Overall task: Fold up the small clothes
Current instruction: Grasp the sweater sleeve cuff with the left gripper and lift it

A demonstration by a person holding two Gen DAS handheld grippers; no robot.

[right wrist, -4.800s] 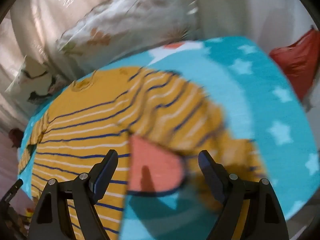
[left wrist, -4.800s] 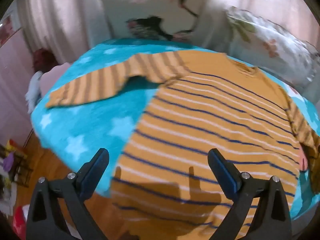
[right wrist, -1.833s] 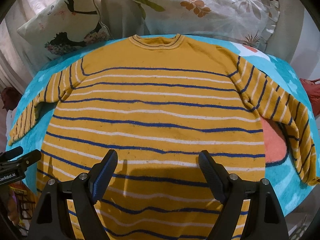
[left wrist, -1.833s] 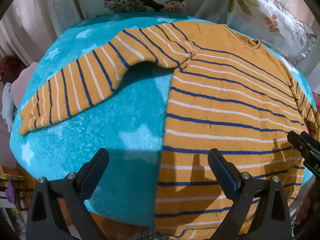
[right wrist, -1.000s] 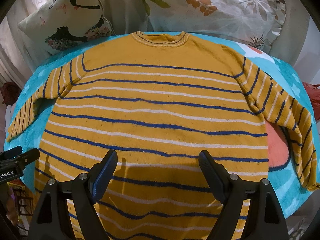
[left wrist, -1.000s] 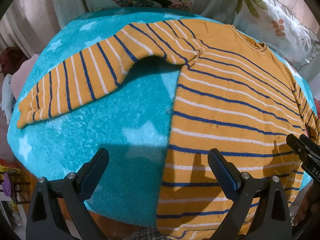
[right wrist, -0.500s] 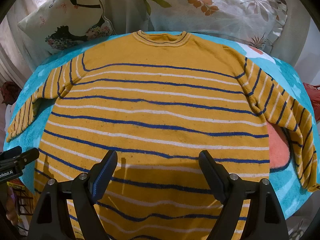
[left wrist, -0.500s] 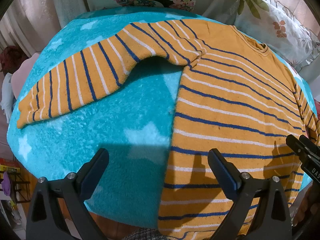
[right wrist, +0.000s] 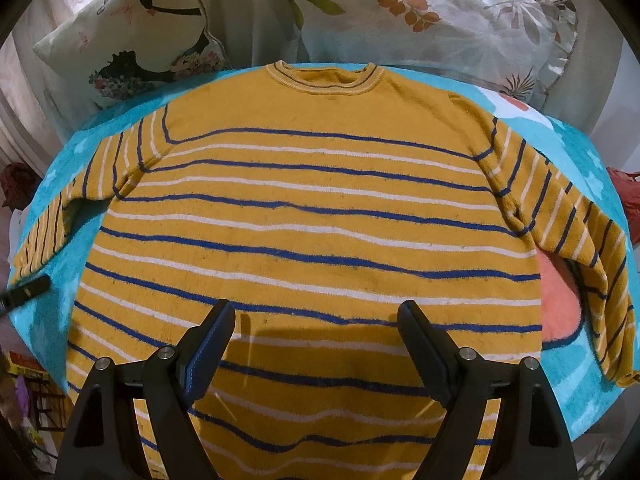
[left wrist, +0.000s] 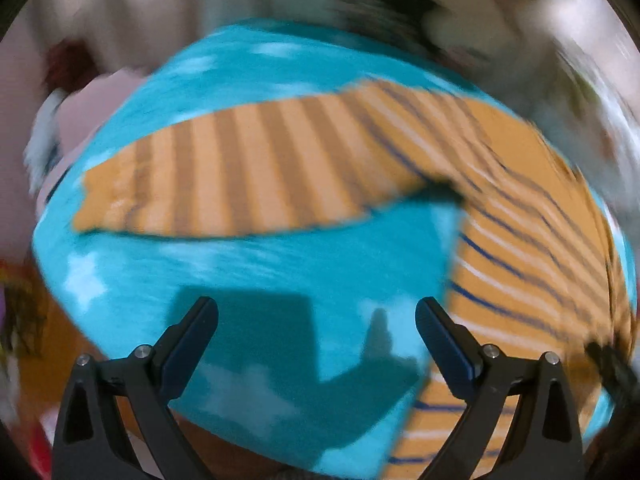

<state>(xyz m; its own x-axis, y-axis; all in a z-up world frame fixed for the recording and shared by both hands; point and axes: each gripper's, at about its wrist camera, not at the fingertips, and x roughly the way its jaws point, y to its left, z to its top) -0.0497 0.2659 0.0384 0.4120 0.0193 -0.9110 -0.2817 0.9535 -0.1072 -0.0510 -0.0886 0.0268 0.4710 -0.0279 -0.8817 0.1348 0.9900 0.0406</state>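
A mustard-yellow sweater (right wrist: 312,216) with blue and white stripes lies flat, front up, on a turquoise star blanket (right wrist: 568,392), neck toward the pillows. My right gripper (right wrist: 316,320) is open and empty, hovering over the sweater's lower middle. The left wrist view is motion-blurred: my left gripper (left wrist: 316,316) is open and empty above bare blanket (left wrist: 256,272), with the sweater's left sleeve (left wrist: 240,168) stretched out beyond it and the body (left wrist: 528,248) to its right. The right sleeve (right wrist: 576,240) bends down along the blanket's right edge.
Two printed pillows (right wrist: 432,12) (right wrist: 136,40) stand behind the sweater's neck. The left gripper's tip (right wrist: 24,292) shows at the right wrist view's left edge. A red bag (right wrist: 628,196) sits off to the right. The blanket's edge drops away on the near side.
My left gripper has swung quickly to the left, off the sweater's body toward the left sleeve; its view is now blurred. My right gripper has barely moved.
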